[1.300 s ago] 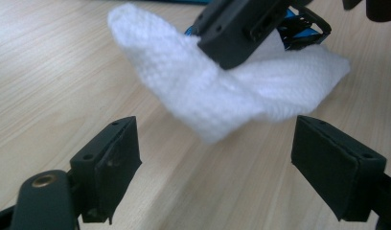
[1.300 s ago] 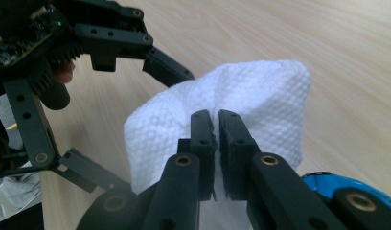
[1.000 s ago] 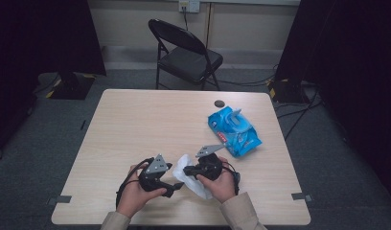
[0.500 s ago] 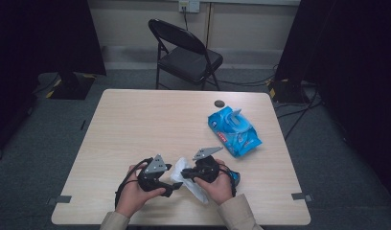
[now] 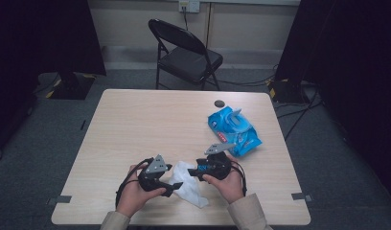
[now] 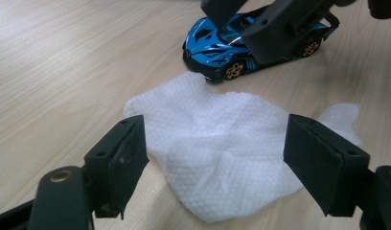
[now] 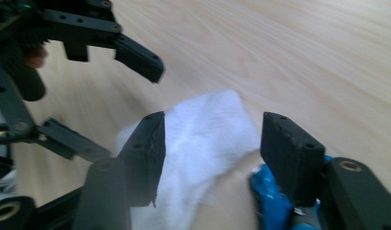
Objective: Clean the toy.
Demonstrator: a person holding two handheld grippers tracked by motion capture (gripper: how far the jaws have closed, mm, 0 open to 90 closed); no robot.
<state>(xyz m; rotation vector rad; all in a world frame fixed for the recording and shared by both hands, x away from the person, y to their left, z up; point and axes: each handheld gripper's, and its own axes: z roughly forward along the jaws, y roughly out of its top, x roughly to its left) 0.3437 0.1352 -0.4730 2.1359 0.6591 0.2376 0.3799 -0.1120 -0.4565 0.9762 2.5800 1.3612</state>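
A crumpled white wipe lies on the table between my two grippers. In the left gripper view the wipe sits flat in front of my left gripper, whose jaws stand wide apart and clear of it. Behind it is a small blue toy car. The right gripper's black jaws hang just over the car. My right gripper has just been opening, with the wipe lying loose below its jaws and nothing pressed between the pads. The car peeks out under its right jaw. From above, the left gripper and right gripper face each other.
A blue pack of wipes lies with its flap up on the table, right of centre. Beyond it sits a small dark round object. A black folding chair stands behind the far edge.
The right gripper's jaws have spread apart and the hand has shifted slightly to the right. The left gripper has stayed where it was.
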